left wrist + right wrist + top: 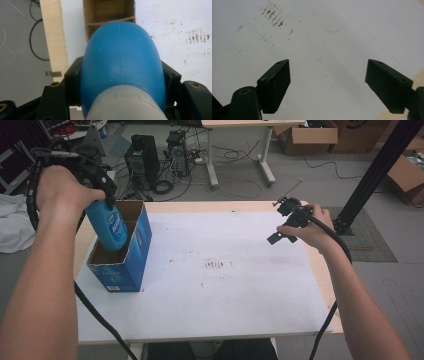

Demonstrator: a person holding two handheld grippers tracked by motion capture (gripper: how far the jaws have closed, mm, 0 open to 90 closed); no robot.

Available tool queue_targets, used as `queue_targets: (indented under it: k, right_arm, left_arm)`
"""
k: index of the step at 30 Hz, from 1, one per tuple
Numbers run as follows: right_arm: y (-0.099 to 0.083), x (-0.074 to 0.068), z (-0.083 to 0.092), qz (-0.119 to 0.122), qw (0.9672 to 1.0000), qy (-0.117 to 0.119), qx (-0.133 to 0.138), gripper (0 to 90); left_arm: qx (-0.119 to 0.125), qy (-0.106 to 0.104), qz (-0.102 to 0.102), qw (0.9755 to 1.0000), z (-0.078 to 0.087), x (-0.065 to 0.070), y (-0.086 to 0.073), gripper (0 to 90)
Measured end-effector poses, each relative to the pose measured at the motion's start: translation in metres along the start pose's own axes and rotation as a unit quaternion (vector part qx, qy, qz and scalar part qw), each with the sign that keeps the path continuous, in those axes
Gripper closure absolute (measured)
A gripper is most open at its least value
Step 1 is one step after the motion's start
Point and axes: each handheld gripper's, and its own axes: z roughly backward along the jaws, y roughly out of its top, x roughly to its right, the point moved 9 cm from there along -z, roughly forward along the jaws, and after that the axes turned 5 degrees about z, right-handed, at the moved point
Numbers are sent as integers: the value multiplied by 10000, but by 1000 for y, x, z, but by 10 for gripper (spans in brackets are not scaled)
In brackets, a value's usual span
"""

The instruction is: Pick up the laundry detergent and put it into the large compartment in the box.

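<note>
High view: on the white desk (225, 285) an open blue carton (122, 252) receives a blue bottle (109, 226), its base inside and clamped in the left gripper (102, 195) jaws, while the right gripper (282, 227) jaws hover apart, empty.

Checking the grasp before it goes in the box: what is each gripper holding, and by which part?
The left gripper clamps the blue plastic bottle around its upper body, near the pale neck. The right gripper is open, holding nothing.
</note>
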Motion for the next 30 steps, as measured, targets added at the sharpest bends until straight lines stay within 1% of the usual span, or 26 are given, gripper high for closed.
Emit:
queue_targets:
  k: [1, 7, 12, 13, 14, 16, 21, 24, 29, 30]
  right_arm:
    - [0, 0, 0, -5, 10000, -4, -2, 202]
    - [-2, 1, -2, -22, 10000, -3, -25, 202]
    - [-1, 1, -4, -13, 10000, 10, -23, 201]
    - [-1, 0, -5, -7, 10000, 14, -36, 201]
    - [-1, 0, -5, -12, 10000, 21, -42, 201]
    - [-1, 0, -6, 27, 10000, 10, -50, 201]
    - [-1, -1, -7, 10, 10000, 23, -40, 201]
    - [0, -1, -8, 8, 10000, 46, -12, 200]
    - [0, -3, -12, 39, 10000, 62, -41, 200]
    - [0, -3, -12, 41, 10000, 64, -37, 200]
  left_arm:
    - [-9, -21, 31, 10000, -3, 0, 0, 382]
    - [-34, -32, 63, 10000, -27, -4, 0, 382]
    - [-173, -86, 16, 9998, -51, -5, -4, 382]
    - [-180, -91, 32, 9998, -53, -5, -4, 382]
    - [-215, -65, 32, 9997, -60, -5, -5, 382]
    - [-255, -19, -5, 9997, -69, -7, -7, 382]
    - [-338, -51, -4, 9994, -87, -10, -11, 382]
    - [-386, -55, 13, 9992, -98, -10, -13, 382]
    - [-494, -43, 23, 9988, -115, -10, -17, 382]
    - [-518, -48, 9, 9986, -121, -9, -19, 382]
